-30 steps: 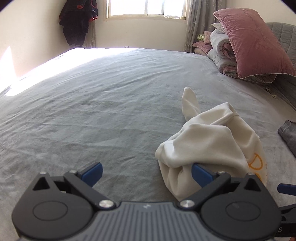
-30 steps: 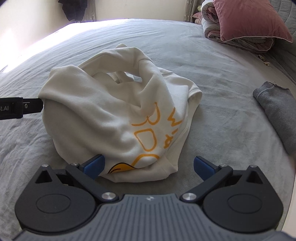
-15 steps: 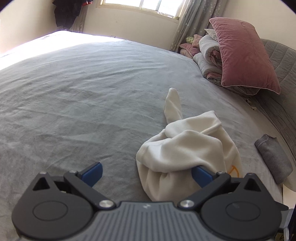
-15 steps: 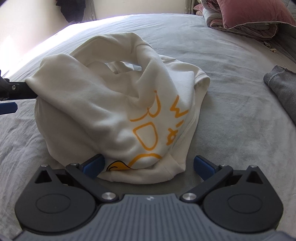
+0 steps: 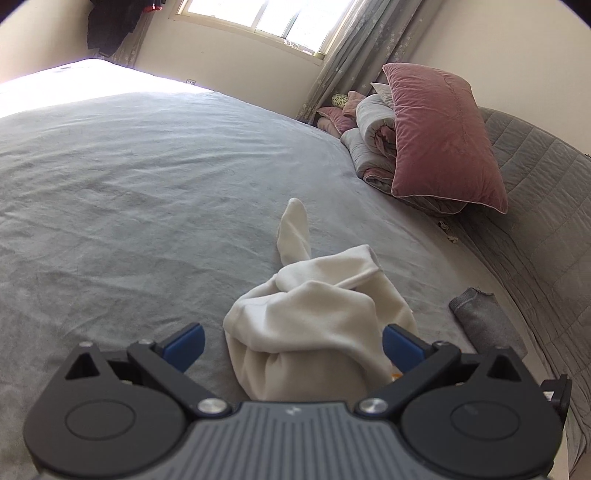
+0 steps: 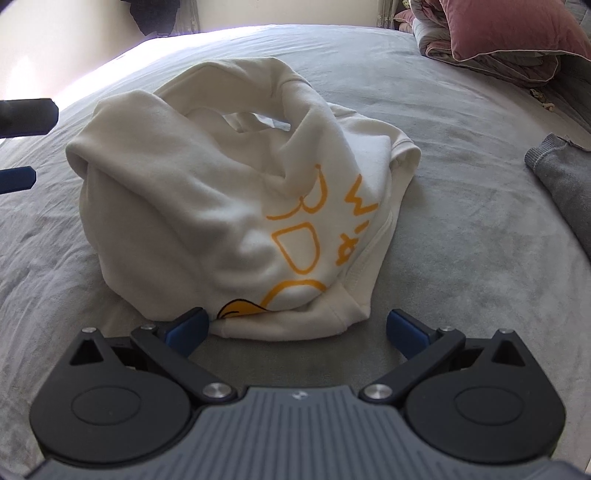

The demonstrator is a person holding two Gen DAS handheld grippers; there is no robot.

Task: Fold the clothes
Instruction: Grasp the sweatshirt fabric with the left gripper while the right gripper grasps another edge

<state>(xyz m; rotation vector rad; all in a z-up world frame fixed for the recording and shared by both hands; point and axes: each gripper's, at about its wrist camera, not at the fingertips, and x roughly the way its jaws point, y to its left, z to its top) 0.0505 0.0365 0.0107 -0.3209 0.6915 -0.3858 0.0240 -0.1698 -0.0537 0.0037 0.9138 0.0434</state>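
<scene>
While sunlight washes over the far end of the grey bed [image 5: 147, 177], a cream sweatshirt [image 6: 229, 206] sits bunched in a soft heap on the sheet, its orange lettering [image 6: 317, 221] turned toward the right-hand side and one sleeve [image 5: 293, 236] trailing away across the bed toward the window [image 5: 266, 18]. From the left, the left hand-held gripper [image 5: 291, 345] comes in low with its blue-tipped fingers [image 5: 183, 345] spread wide apart, and the near end of the heap lies right between them, the cloth close against the right-side pad while the left-side pad stands clear over bare sheet; nothing is pinched. From the other side, the right hand-held gripper [image 6: 295, 328] is also spread open, facing the hem of the sweatshirt: the hem lies just ahead of the gap between the fingers, with the left-side pad touching or nearly touching the fabric by a yellow printed patch [image 6: 240, 308], and the right-side pad apart from it over the sheet. In the right wrist view the dark tip of the left hand-held gripper shows at the left edge, just beside the heap. A folded grey garment [image 6: 561, 184] lies well apart on the sheet near the bed's padded headboard [image 5: 546, 206]. Further off, a pink pillow [image 5: 443, 133] leans on a pile of folded bedding [image 5: 373, 147] beside the curtain [image 5: 354, 51], and dark clothes [image 5: 110, 26] hang on the wall near the window.
</scene>
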